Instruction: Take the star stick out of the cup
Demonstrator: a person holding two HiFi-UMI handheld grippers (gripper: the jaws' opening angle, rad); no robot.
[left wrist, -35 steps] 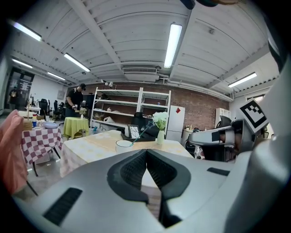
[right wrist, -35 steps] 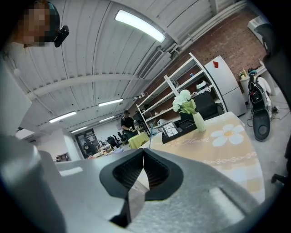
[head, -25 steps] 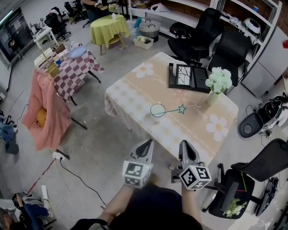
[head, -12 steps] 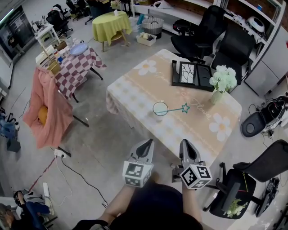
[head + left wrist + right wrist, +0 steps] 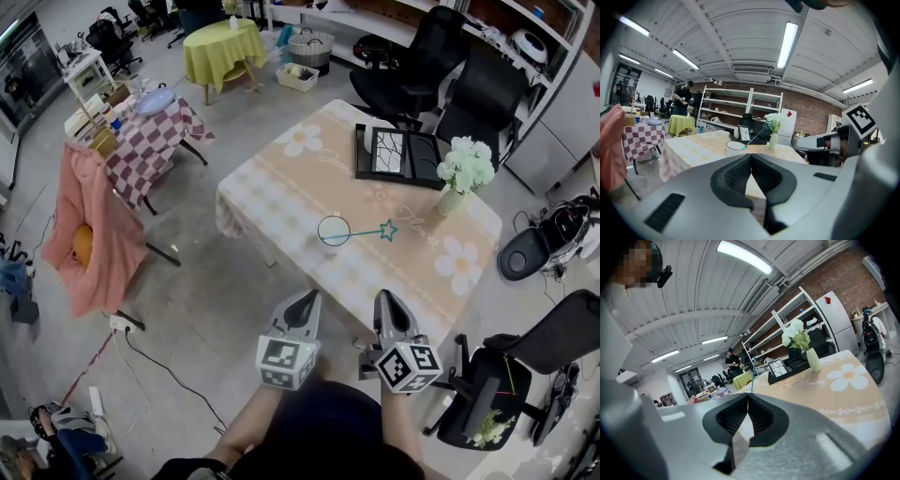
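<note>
On the table (image 5: pixel 272 192), the star stick (image 5: pixel 367 232) was seen leaning in the cup (image 5: pixel 332 231), well ahead of the left gripper (image 5: pixel 304 302) and right gripper (image 5: pixel 387 302). Both were held with jaws pressed together on nothing, likely because no reach was yet made.

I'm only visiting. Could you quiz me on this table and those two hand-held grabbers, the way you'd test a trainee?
1. True or false: the star stick is already out of the cup.
2. What stands nearest the stick's star end? A) a vase of flowers B) a kettle C) a laptop
3. Fill in: the fingers of the left gripper and the right gripper are both ____.
Key: 1 false, it leans in the cup; 2 A; 3 shut, with nothing between them, both short of the table.
</note>
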